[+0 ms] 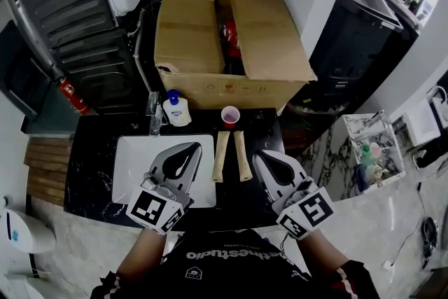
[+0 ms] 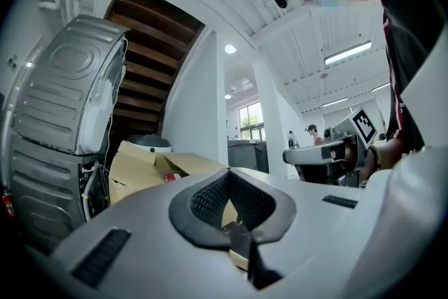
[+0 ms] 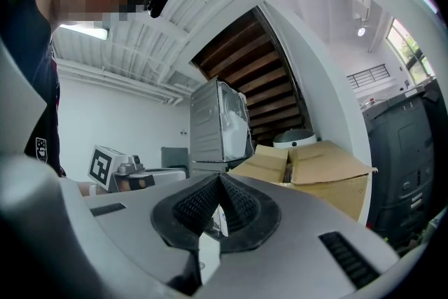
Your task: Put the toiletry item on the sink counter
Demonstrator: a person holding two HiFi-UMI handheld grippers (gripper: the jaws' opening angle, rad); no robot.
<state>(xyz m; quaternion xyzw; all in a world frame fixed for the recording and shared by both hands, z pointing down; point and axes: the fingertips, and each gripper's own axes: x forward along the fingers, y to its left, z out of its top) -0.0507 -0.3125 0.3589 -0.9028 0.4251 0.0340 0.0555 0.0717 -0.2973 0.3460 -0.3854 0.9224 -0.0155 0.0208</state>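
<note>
**Left gripper** [image 1: 195, 148]: jaws pressed together, tips meeting, nothing between the pads. Its own view confirms this. It is held low over the white rectangular sink basin [image 1: 133, 168].

**Right gripper** [image 1: 258, 156]: jaws likewise together and empty. It is held over the black marble sink counter [image 1: 91, 171], at 3 o'clock of the left gripper.

**Between the two:** two tan, flat, elongated pieces [image 1: 232, 155] lie side by side on the counter, just right of the basin. What they are cannot be told.

**Outward, head view:**
- A white plastic bottle with a blue cap [image 1: 176, 109] stands upright on the counter at 11 o'clock of the left gripper, just beside the chrome tap [image 1: 154, 115].
- A small pink cup [image 1: 230, 114] stands at 1 o'clock, on the counter's back edge.
- A large open brown cardboard box [image 1: 224, 45] sits at 12 o'clock, behind the counter. Something red shows inside, not identifiable.

**Progress, as a judgement:**
- The bottle reads as the toiletry item, and it is on the counter, apart from both grippers.
- On that reading the placing is complete and only withdrawal is left.
- If a further item is meant to come from the box, that fetch has not begun, since neither gripper carries anything.
- The pictures do not settle which reading applies.
</note>
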